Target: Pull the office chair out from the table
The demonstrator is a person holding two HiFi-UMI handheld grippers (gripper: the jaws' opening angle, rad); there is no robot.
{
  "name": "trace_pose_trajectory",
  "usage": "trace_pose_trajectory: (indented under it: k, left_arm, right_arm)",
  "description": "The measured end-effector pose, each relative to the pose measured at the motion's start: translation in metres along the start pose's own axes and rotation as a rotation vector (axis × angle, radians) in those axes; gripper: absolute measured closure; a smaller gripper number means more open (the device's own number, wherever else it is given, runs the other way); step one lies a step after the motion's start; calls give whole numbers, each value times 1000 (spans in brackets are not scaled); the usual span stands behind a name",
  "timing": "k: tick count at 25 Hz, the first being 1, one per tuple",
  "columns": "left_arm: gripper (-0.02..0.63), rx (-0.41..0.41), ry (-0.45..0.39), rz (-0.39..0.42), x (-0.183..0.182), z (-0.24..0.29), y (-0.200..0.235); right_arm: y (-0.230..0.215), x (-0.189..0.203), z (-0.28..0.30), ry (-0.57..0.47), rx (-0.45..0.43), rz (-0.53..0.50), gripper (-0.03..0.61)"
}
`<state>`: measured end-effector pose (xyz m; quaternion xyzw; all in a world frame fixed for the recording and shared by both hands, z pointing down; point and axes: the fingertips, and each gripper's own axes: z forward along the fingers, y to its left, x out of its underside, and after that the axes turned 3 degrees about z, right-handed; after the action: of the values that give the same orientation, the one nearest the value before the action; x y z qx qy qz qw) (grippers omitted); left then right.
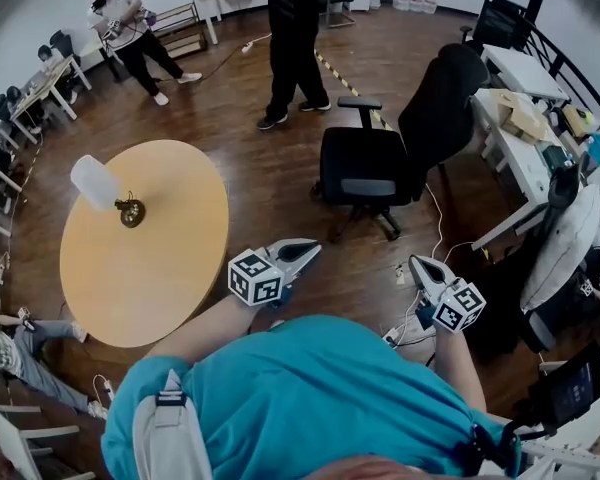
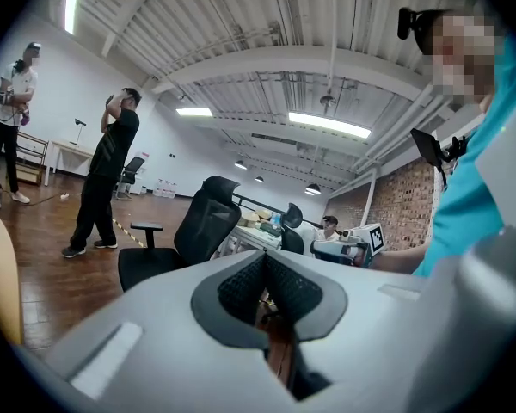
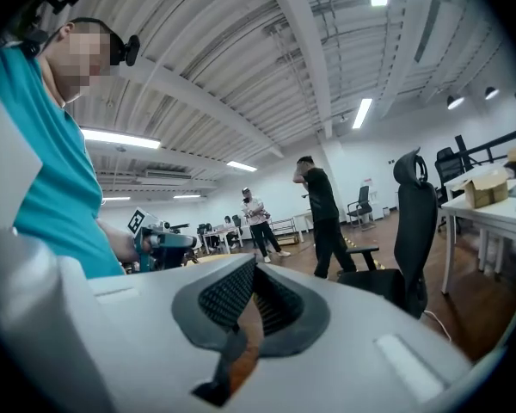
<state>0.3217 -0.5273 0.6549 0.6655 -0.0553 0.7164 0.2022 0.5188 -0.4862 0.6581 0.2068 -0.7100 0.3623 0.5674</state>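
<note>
The black office chair [image 1: 365, 173] stands on the wooden floor, its high back close to the white desk [image 1: 515, 153] on the right. It is several handbreadths beyond both grippers. My left gripper [image 1: 312, 249] is shut, holds nothing and points toward the chair. My right gripper [image 1: 416, 264] is also shut and empty, beside the left one. In the left gripper view the closed jaws [image 2: 263, 284] sit below the chair [image 2: 193, 231]. In the right gripper view the chair [image 3: 408, 248] stands to the right of the closed jaws [image 3: 251, 295].
A round wooden table [image 1: 170, 268] with a white lamp [image 1: 95, 181] stands to the left. One person [image 1: 292, 38] stands just behind the chair and another [image 1: 130, 33] is farther back. White cables [image 1: 410, 323] lie on the floor near my right gripper. The desk carries boxes [image 1: 520, 118].
</note>
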Motion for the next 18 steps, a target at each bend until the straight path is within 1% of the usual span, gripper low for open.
trace_pose_trajectory:
  k: [4,8,9,10,14,18]
  left_arm:
    - [584,-17,-28,-5,-12,-70,-17]
    - [584,-24,-57,-4,-15,-91,-18]
    - [584,-23,-64,-4,-15,-102,-17]
    - [584,-18,-70,-4,-15,-122,-16]
    - [584,17,-83,-1,-3,-235,-6]
    - [584,53,-60,12,11,-315,8]
  right_arm:
    - [67,-5,8,7,-7,-14,580]
    - [84,-8,13,19,-16,-45,581]
    - [94,-7,18,21,-14,-50,581]
    - [112,-4,26,23,-10,-52,580]
    - [219,21,76,23,4,-71,581]
    - [292,56,117,26,23,-51,581]
